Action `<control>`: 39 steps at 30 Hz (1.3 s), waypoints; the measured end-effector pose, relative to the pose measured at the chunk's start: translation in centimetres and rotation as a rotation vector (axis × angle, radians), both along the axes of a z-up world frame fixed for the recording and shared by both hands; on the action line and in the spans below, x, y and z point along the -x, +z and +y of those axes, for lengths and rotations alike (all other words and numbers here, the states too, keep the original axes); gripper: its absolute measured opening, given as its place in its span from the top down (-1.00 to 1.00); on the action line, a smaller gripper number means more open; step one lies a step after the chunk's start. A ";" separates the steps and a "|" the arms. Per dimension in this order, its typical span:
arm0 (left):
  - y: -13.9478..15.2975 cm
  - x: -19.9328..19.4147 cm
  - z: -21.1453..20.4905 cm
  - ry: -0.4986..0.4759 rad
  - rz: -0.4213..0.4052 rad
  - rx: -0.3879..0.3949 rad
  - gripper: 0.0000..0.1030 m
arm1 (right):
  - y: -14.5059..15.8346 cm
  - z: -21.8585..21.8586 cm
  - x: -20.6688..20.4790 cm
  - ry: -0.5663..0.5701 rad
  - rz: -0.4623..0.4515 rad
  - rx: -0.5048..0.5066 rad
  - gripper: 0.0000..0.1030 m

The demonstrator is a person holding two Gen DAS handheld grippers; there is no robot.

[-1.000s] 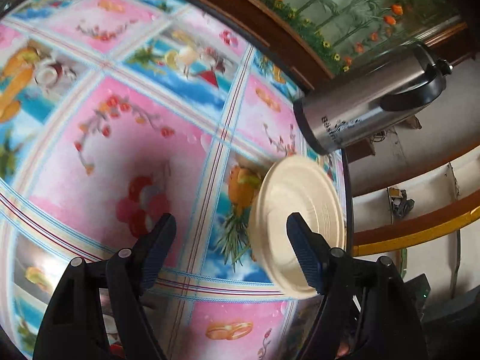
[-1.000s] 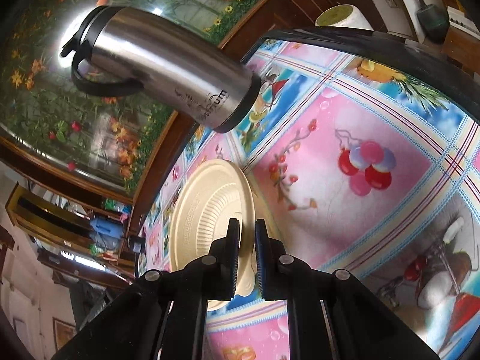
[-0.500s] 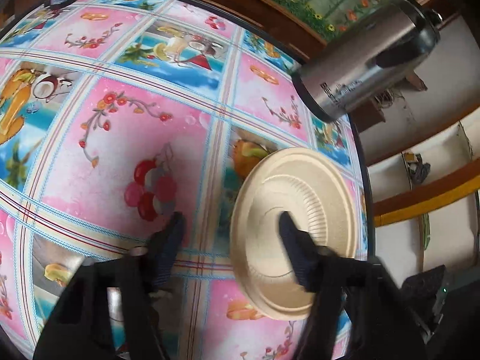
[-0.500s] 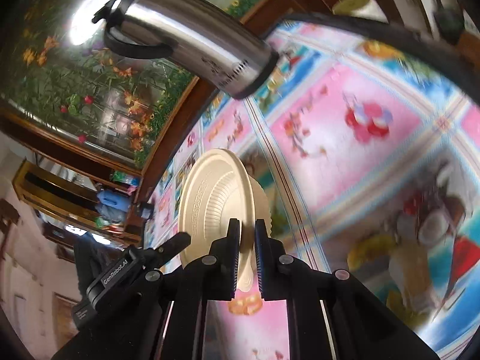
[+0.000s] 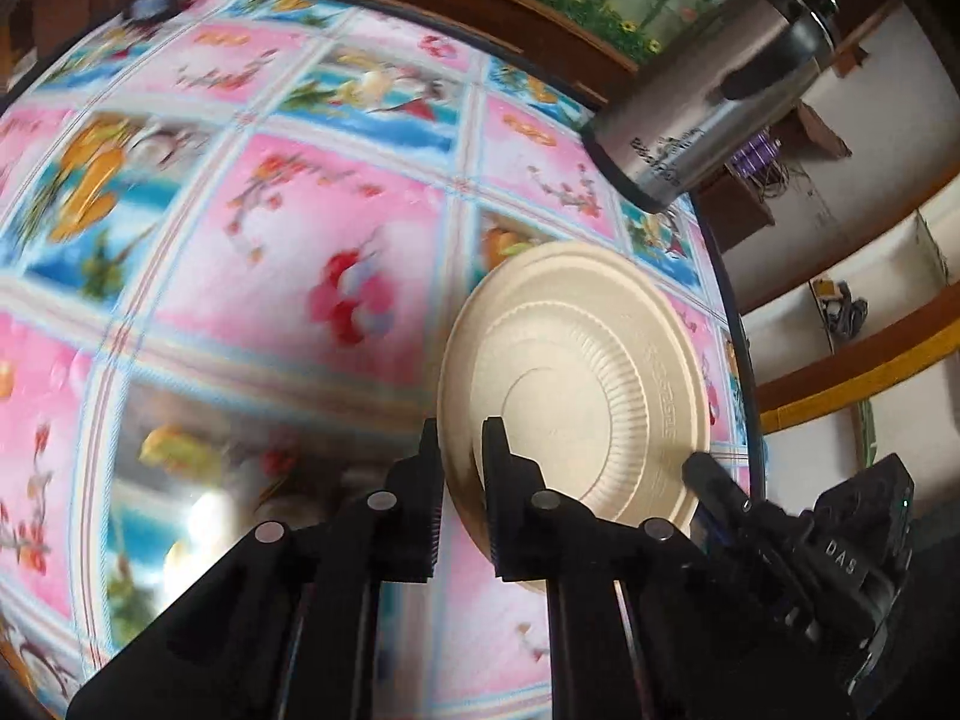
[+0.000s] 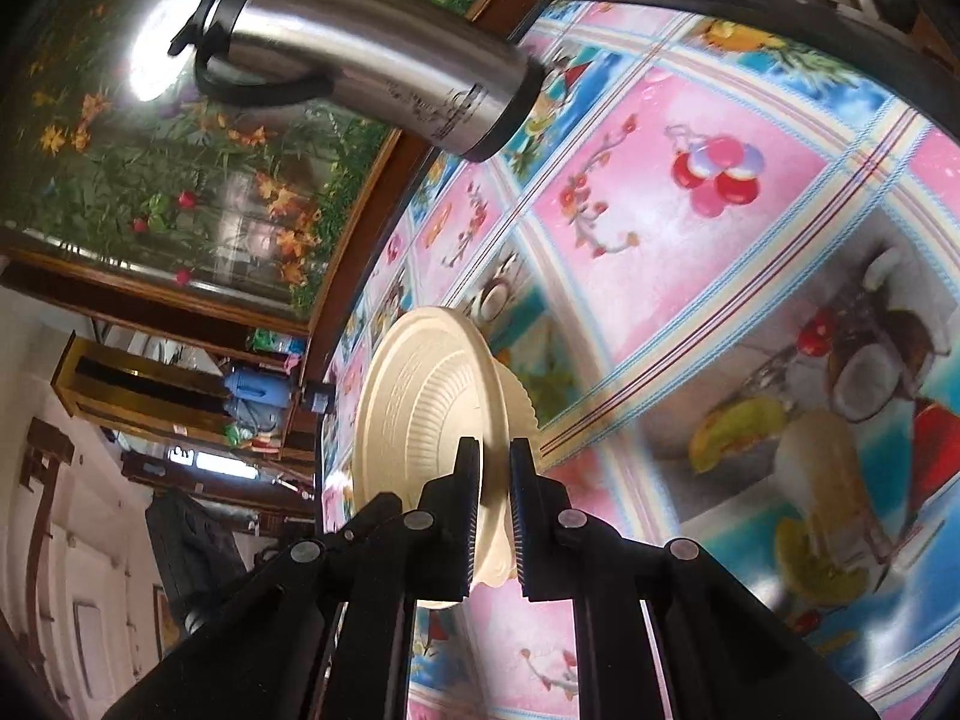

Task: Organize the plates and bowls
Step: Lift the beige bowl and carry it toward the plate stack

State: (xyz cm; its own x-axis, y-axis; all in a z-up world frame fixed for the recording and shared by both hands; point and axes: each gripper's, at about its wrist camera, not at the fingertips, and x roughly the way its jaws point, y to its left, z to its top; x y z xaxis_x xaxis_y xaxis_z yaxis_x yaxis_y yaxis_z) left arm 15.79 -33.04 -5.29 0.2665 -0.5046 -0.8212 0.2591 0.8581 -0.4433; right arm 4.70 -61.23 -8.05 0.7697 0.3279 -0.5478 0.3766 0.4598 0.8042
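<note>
A cream disposable plate [image 5: 576, 384] is held up off the table on its edge. My left gripper [image 5: 461, 456] is shut on its left rim. My right gripper [image 6: 493, 480] is shut on the opposite rim; its body shows in the left wrist view [image 5: 798, 534] at the plate's lower right. In the right wrist view the plate [image 6: 420, 408] faces left, and a second cream piece with a scalloped edge [image 6: 519, 402] sits behind it; I cannot tell whether it is a bowl or a plate.
A steel thermos jug [image 5: 714, 90] with a black handle stands at the table's far edge, also in the right wrist view [image 6: 366, 54]. The round table has a pink and blue fruit-pattern cloth [image 5: 288, 252]. Wooden furniture and a flower mural stand behind.
My left gripper was open beside the plate; it has moved in and shut on the plate's rim. My right gripper stayed shut on the plate, which has tilted up and lifted.
</note>
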 end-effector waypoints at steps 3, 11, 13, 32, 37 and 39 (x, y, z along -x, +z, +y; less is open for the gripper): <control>-0.9 0.1 2.0 0.031 0.036 0.037 0.81 | 0.2 1.4 -0.6 0.044 -0.004 0.011 0.81; 0.2 -0.1 4.0 0.035 0.019 0.075 0.82 | 0.5 4.1 -1.4 0.091 -0.017 0.073 0.82; 0.7 0.0 3.9 0.026 0.000 0.078 0.82 | 0.5 4.1 -1.1 0.084 -0.038 0.067 0.82; 6.7 5.7 5.2 0.025 -0.340 -0.036 0.82 | 1.9 7.3 4.2 -0.013 -0.218 0.226 0.82; 7.8 7.5 7.4 0.060 -0.377 -0.051 0.82 | 4.2 9.9 6.1 0.008 -0.282 0.274 0.81; 8.4 8.5 8.2 0.066 -0.392 -0.057 0.82 | 4.8 10.9 7.2 0.016 -0.301 0.276 0.81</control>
State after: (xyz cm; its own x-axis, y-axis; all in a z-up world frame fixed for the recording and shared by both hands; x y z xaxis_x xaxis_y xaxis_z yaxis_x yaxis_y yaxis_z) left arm 7.31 -24.85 3.06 0.5956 -0.4330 -0.6766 0.3432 0.8987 -0.2731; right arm -2.45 -50.35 -3.25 0.9051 0.2134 -0.3676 0.1341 0.6774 0.7233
